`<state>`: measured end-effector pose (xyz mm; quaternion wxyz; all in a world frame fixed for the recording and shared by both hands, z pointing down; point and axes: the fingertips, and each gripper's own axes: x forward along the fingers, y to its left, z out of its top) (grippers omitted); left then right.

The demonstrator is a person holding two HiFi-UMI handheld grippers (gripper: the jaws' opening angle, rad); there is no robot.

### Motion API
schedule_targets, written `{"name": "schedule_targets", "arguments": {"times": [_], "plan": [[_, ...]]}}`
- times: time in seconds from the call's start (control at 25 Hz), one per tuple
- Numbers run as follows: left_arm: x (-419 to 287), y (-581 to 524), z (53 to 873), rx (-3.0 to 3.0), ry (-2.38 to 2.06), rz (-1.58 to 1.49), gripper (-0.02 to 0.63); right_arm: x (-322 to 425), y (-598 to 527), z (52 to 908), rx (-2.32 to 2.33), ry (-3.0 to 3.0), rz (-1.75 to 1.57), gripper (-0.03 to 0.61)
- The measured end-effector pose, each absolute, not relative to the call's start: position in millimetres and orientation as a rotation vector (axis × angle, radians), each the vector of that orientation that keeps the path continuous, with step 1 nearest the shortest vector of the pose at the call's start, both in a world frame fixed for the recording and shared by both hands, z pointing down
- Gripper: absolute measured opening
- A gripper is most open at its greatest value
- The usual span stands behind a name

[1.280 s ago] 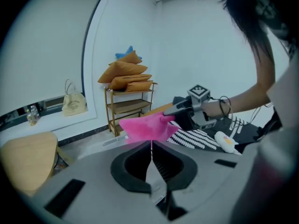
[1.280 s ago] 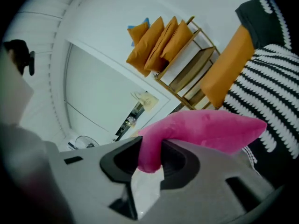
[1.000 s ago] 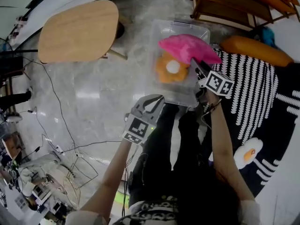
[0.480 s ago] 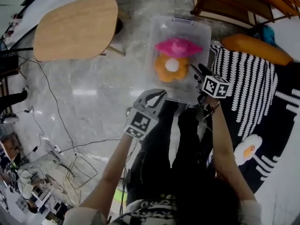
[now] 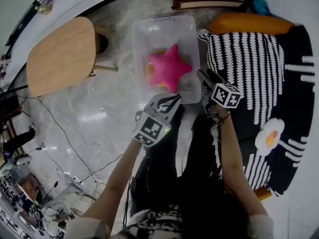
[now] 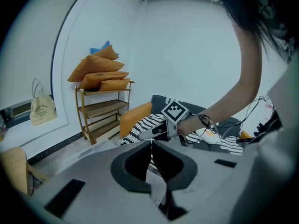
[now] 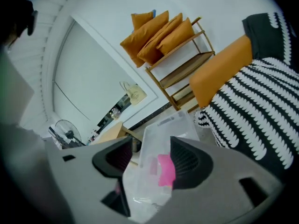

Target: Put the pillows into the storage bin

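Right, the right gripper [image 5: 203, 77] stands with its jaws spread wide and nothing between the pads. They have just been opening, and through the gap in the right gripper view I look straight at the clear plastic storage bin [image 5: 164, 26] on the pale floor. The left gripper [image 5: 174, 99] has its jaws pressed together, tip to tip, with nothing pinched between them. The pink star-shaped pillow [image 5: 169, 68] lies flat inside the bin, its points spread. It covers nearly all of an orange pillow [image 5: 150, 69], of which only an edge shows on the left side. My right gripper's tips sit at the bin's near right corner, just beside the pink pillow but clear of it. The left gripper points at the bin's near rim, also apart from the pillow. A second ago the pink pillow was bunched up in the right gripper's pinch above the bin. The orange pillow lay in plain sight under it then, white centre showing. Half a second ago the pink one had dropped onto the orange one, still crumpled. Now it is spread out as a star and the right gripper has drawn back from over the bin to its corner. A fried-egg-shaped pillow [image 5: 270, 136] lies on the black-and-white striped rug [image 5: 249, 59], well apart from both grippers.
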<state>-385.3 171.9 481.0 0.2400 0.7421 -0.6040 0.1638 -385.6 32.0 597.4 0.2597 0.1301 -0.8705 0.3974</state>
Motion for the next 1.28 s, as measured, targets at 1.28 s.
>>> {"name": "schedule_targets", "arguments": {"times": [1.28], "plan": [[139,-64,495,2.613,-0.623,0.771,0.008,322,-47,727,1.617,-1.561,1.630,0.306]]}}
